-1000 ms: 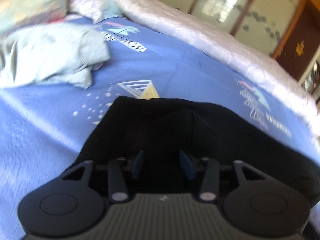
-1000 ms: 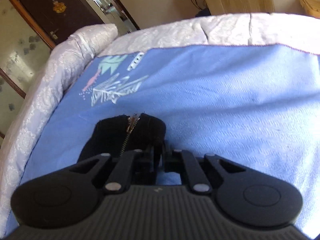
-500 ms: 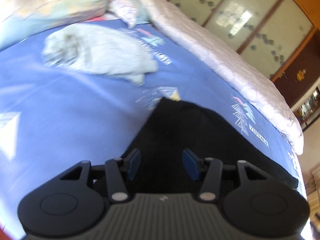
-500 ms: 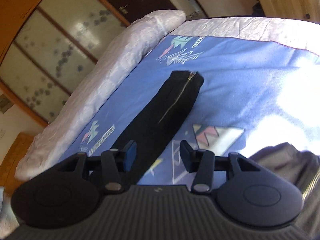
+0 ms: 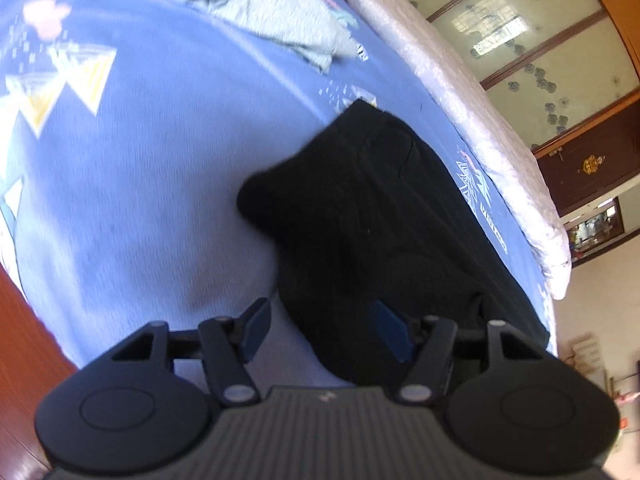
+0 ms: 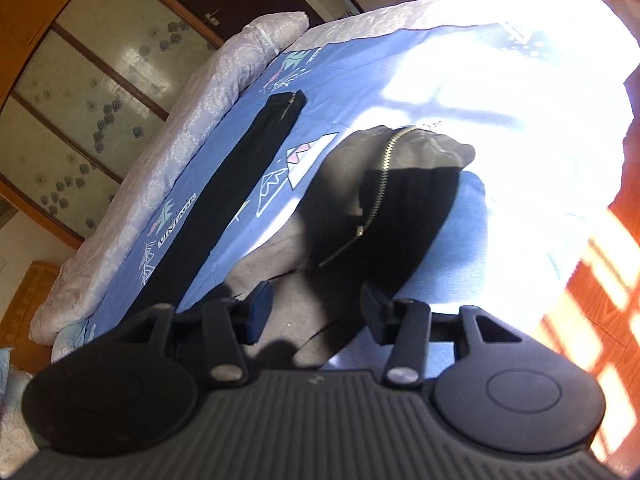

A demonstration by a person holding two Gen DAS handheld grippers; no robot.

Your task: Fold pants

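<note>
A: Both hand-held grippers swung away since earlier; right hand-held gripper (image 6: pixel 312 314) released the zipper hem.
B: Left hand-held gripper (image 5: pixel 320 330) opening, right one wide, nothing gripped. Black pants (image 5: pixel 380 216) flat on the bed (image 5: pixel 140 152).

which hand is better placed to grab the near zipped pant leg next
Probably right. The right gripper is open just short of the zipped leg; the left gripper, jaws opening, faces the pants' wide seat instead.

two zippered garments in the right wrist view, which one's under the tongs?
The crumpled dark garment with the gold zipper, directly ahead of the right tongs. The black pants lie long and flat, off to the left by the bed's white edge.
</note>
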